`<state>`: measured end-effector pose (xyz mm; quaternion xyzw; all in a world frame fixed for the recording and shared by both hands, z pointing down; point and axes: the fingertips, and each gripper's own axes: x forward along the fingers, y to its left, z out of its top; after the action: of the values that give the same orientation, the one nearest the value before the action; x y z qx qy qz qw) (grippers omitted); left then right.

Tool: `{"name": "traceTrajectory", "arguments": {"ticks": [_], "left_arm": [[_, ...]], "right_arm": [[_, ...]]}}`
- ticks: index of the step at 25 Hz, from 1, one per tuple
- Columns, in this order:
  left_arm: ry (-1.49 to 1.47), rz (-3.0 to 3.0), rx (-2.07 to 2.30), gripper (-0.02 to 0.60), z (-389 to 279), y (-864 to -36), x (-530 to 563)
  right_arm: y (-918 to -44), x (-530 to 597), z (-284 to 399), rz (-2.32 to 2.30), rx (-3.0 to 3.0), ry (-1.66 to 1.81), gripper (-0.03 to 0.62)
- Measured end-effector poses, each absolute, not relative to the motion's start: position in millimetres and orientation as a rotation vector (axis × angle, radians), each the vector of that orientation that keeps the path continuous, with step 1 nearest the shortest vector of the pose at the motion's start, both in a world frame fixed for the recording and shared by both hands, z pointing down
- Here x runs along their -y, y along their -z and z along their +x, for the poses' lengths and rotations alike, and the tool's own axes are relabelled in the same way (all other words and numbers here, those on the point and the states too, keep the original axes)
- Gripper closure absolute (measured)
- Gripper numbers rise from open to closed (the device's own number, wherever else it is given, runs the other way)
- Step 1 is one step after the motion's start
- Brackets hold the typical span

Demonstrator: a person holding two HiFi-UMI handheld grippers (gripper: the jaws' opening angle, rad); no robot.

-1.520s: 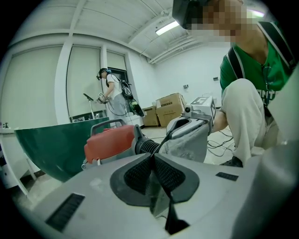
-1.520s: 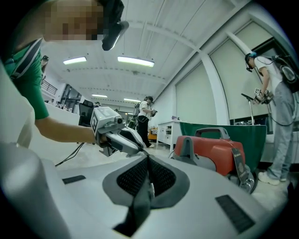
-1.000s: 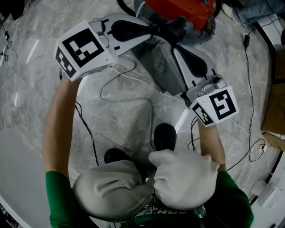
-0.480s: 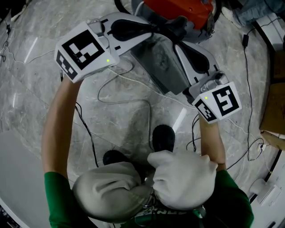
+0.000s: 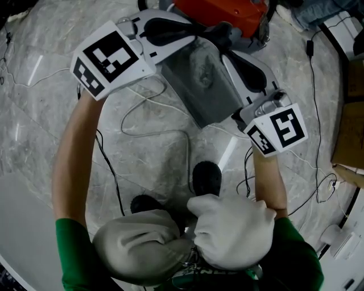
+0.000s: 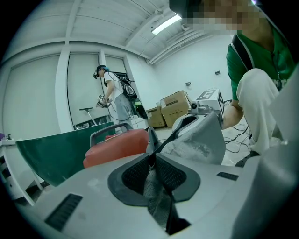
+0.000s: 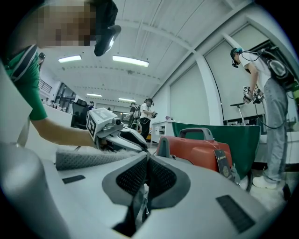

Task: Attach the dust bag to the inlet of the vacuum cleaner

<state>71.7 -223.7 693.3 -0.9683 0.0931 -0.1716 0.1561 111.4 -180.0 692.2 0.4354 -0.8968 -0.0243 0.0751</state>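
The bag (image 5: 205, 85) hangs in the air between both tools, low over the floor and just in front of the red vacuum (image 5: 223, 10). On one side the left tool (image 6: 150, 161) is clamped on the bag's fabric at the end nearest the vacuum; mesh shows between the pads. Opposite it, the right tool (image 7: 146, 163) is pressed together on the other edge, with thin fabric in the nip. The bag looks roughly taut, its body sloping down toward the person.

Step as I read it: get the bag's mouth onto the inlet. I can't make out the inlet or the bag's collar in any view, so find both first. Don't push blind.

Tips:
- Hold both pinches firm. Loosen either and the bag probably folds and the mouth skews.
- Hold an even span between the tools so the opening sits flat and square to the inlet.
- Approach along the inlet's axis, seat one side, then roll the other on.
- The fabric looks soft, so pull rather than shove.
- A white cable (image 5: 153, 116) loops on the floor under the bag. Work above it.
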Motion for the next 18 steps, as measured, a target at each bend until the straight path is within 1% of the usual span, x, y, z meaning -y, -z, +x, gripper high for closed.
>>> {"name": "traceTrajectory", "arguments": {"ticks": [11,18], "left_arm": [[0.442,-2.769,-0.313,0.537,76,-694,232],[0.444,-2.764,-0.356,0.537,82,-694,239]], "right_arm": [[-692,191,119,1.232,2.699,0.129,0.572],[-692,201,127,1.221,2.741,0.084,0.572]]}}
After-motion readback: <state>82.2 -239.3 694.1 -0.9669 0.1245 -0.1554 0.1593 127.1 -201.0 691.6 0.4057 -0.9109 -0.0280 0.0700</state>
